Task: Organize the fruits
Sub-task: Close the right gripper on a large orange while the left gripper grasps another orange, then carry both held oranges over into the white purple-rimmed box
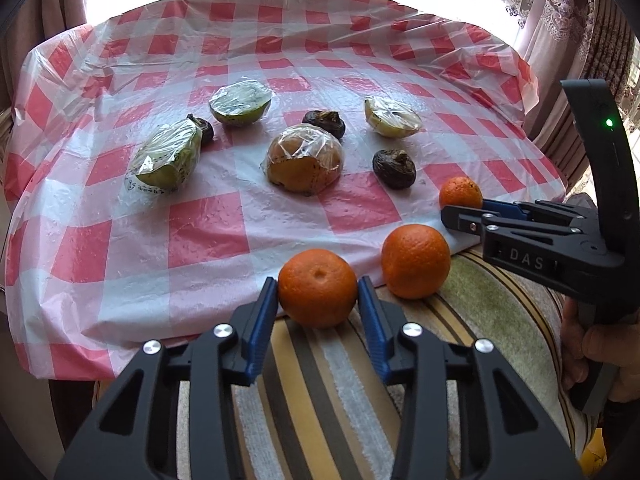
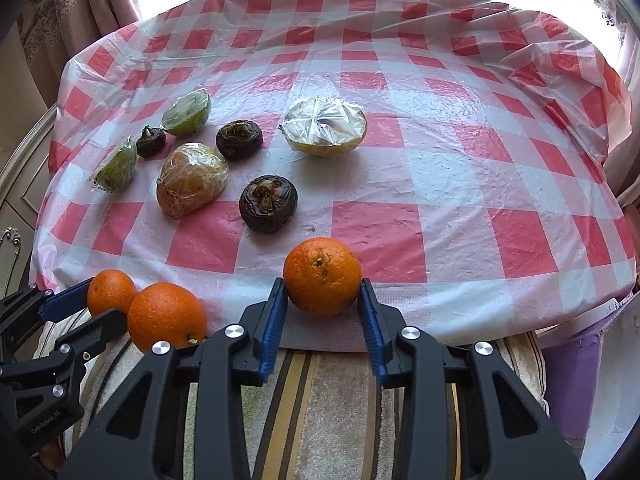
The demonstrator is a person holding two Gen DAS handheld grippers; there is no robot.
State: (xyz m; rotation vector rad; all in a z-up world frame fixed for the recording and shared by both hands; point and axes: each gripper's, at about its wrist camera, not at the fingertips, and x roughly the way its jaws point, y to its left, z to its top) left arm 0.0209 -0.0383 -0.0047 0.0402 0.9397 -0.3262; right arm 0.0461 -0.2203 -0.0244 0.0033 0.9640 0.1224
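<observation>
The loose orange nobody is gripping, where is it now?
The loose orange sits at the table's near edge, between the left tool's orange and the right tool's orange.

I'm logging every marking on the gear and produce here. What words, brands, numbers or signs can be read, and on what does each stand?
"DAS": on the side of the right gripper, seen from the left wrist.
"GenRobot.AI": small, on the body of the left gripper, seen from the right wrist.
Printed label on the wrapped green fruit piece: too small and blurred to read.
Nothing else legible.
</observation>
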